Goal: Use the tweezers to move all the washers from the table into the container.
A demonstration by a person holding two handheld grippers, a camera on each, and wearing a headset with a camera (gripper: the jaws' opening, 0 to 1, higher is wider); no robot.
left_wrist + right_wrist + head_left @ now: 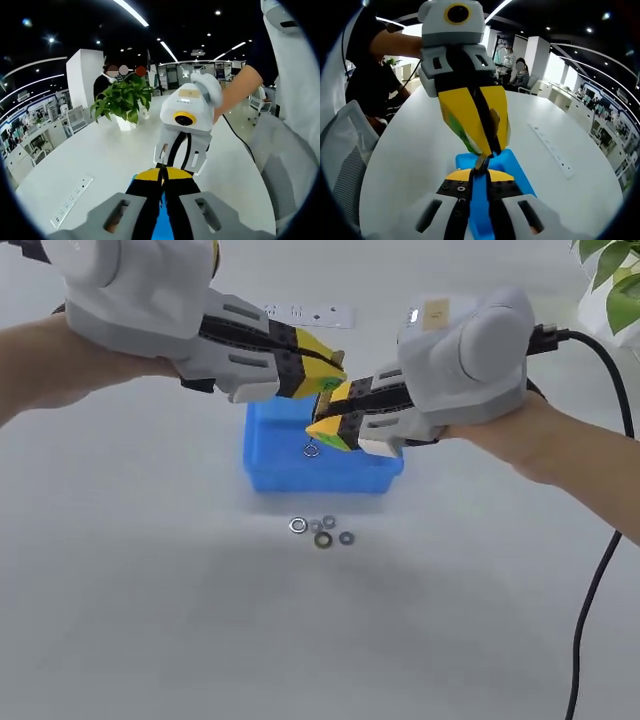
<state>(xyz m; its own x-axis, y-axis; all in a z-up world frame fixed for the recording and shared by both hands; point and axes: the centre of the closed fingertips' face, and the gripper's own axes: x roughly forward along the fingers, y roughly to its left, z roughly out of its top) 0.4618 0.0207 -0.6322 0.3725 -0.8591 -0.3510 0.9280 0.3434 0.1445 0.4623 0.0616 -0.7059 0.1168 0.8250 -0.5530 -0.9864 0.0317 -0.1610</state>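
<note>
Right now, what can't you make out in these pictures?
- Tweezers: in the head view, mostly hidden by the left gripper and right gripper. Which one holds them is unclear.
- Blue container: head view, its inside is largely covered by both grippers.
- Washers on the table: head view, too small to count surely.

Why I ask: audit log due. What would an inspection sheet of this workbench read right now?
Surface: white table, bare.
Job's things: blue container; about five loose washers on the table in front of it; one hanging washer over the container, below the gripper tips; tweezers too small to make out.
Clutter: nothing seen.
Grippers: left gripper and right gripper, tips close together above the container, both with jaws closed.
Cables: black cable trailing from the right gripper.
Surroundings: power strip, potted plant, open office.
</note>
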